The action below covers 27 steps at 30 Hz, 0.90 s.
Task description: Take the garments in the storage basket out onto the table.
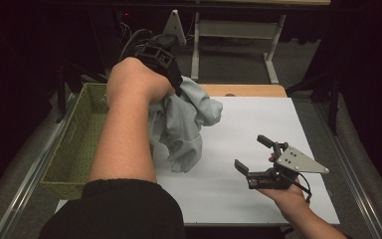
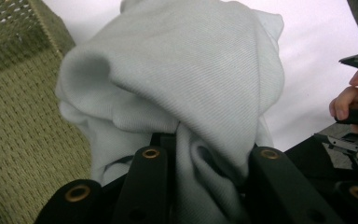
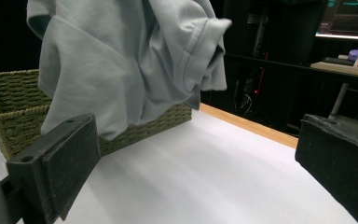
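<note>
A pale grey-blue garment (image 1: 185,124) hangs bunched from my left gripper (image 1: 166,64), which is raised above the table's back left and shut on its fabric. In the left gripper view the cloth (image 2: 182,79) is pinched between the two black jaws and drapes over them. The garment (image 3: 126,60) hangs clear of the table in front of the green wicker basket (image 3: 14,105). That basket (image 1: 74,144) sits along the table's left edge. My right gripper (image 1: 251,154) rests low at the front right, open with nothing between its pads.
The white table top (image 1: 258,124) stretches between the two hands, with a wooden strip (image 1: 243,90) at its back edge. A metal rail (image 1: 358,179) runs along the right side. A desk frame (image 1: 238,35) stands on the dark floor beyond.
</note>
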Each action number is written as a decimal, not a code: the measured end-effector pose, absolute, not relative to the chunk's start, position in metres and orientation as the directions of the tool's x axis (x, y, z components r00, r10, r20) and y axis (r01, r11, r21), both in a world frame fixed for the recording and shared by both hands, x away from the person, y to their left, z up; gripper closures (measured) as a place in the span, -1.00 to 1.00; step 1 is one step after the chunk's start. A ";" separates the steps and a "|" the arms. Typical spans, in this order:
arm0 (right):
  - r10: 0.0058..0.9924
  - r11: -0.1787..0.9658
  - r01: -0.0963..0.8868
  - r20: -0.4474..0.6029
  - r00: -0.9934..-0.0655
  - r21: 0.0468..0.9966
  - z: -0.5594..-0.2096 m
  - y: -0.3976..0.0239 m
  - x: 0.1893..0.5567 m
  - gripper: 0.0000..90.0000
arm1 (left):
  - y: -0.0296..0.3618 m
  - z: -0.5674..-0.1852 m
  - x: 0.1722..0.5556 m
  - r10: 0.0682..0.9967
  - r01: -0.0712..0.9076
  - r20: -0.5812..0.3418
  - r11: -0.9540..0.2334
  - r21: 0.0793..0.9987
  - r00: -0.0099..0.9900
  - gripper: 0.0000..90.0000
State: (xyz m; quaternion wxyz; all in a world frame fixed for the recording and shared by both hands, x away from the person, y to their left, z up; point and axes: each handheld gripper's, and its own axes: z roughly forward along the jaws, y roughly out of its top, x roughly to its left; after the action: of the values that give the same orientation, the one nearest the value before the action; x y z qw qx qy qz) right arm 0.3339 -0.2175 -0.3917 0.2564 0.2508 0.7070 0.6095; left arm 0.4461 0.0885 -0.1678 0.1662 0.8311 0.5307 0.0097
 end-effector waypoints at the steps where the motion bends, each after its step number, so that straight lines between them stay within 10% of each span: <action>1: 0.667 0.131 0.042 -0.057 -0.743 0.990 -0.392 -0.217 0.334 -0.98 | 0.087 -0.169 0.447 0.883 0.877 -0.160 -0.384 0.289 0.440 0.67; 27: 0.666 0.129 0.045 -0.053 -0.744 0.991 -0.392 -0.218 0.334 -0.98 | 0.067 -0.213 0.464 0.867 0.870 -0.180 -0.408 0.278 0.464 0.67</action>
State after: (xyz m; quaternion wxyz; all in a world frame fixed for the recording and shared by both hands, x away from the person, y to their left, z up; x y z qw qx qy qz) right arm 0.3342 -0.2184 -0.3916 0.2544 0.2516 0.7069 0.6102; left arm 0.4637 0.0669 -0.2134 0.1676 0.8391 0.5175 -0.0036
